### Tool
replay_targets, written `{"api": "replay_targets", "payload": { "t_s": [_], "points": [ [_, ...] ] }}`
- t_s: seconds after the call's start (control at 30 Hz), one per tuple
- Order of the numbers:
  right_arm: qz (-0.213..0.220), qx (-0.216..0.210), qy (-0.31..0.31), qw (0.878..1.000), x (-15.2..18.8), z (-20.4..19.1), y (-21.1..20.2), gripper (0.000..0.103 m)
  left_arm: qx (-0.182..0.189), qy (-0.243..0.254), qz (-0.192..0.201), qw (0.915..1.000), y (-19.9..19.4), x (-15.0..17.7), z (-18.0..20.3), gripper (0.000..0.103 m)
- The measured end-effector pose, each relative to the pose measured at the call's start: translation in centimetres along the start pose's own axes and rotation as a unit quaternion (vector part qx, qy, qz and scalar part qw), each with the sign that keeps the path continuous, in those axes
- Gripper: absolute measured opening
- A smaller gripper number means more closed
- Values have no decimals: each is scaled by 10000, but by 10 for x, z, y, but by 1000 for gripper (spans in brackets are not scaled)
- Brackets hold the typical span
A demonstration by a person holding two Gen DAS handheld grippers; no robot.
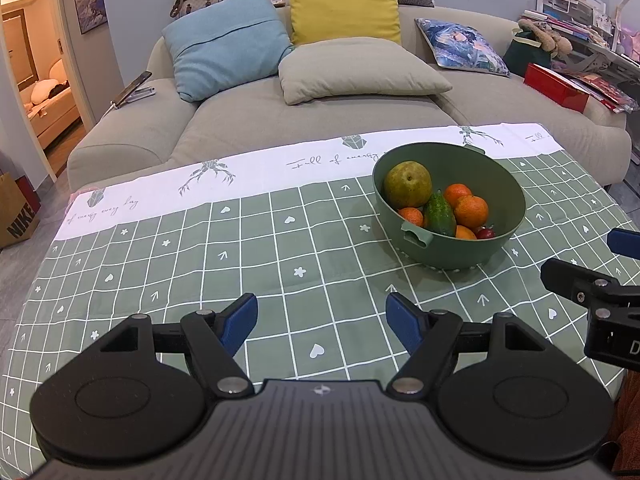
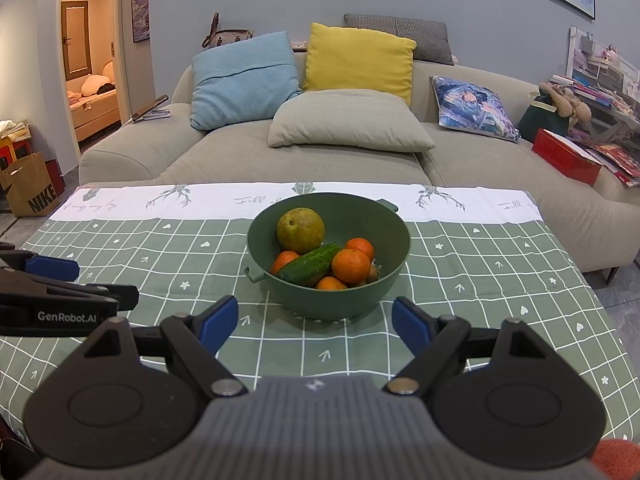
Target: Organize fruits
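A green bowl (image 1: pixel 496 176) (image 2: pixel 394 240) stands on the checked tablecloth. It holds a yellow-green pear (image 1: pixel 408 184) (image 2: pixel 301 230), a cucumber (image 1: pixel 439 214) (image 2: pixel 310 266), several oranges (image 1: pixel 471 211) (image 2: pixel 351 266) and a small red fruit (image 1: pixel 485 233). My left gripper (image 1: pixel 322 326) is open and empty, over the cloth to the near left of the bowl. My right gripper (image 2: pixel 314 324) is open and empty, just in front of the bowl. Each gripper shows at the edge of the other's view.
The table (image 1: pixel 240 248) (image 2: pixel 500 280) carries a green checked cloth with a white far border. Behind it is a grey sofa (image 1: pixel 312 108) (image 2: pixel 340 160) with several cushions. A paper Nike bag (image 2: pixel 30 190) stands on the floor at left.
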State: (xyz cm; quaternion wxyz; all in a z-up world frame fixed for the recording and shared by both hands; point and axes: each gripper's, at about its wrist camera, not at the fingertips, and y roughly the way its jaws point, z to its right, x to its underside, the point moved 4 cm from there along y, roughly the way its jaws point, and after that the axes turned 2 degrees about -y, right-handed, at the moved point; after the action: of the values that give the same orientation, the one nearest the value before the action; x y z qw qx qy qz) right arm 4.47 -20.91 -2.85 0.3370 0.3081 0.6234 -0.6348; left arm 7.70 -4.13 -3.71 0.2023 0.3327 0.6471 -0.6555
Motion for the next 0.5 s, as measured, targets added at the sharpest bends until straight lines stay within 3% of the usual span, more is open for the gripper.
{"api": "replay_targets", "payload": {
  "t_s": [0.5],
  "points": [
    [-48,1,32,10000,3,3,2,81,-13,-15,-19,10000,0,1,-2,86]
  ]
}}
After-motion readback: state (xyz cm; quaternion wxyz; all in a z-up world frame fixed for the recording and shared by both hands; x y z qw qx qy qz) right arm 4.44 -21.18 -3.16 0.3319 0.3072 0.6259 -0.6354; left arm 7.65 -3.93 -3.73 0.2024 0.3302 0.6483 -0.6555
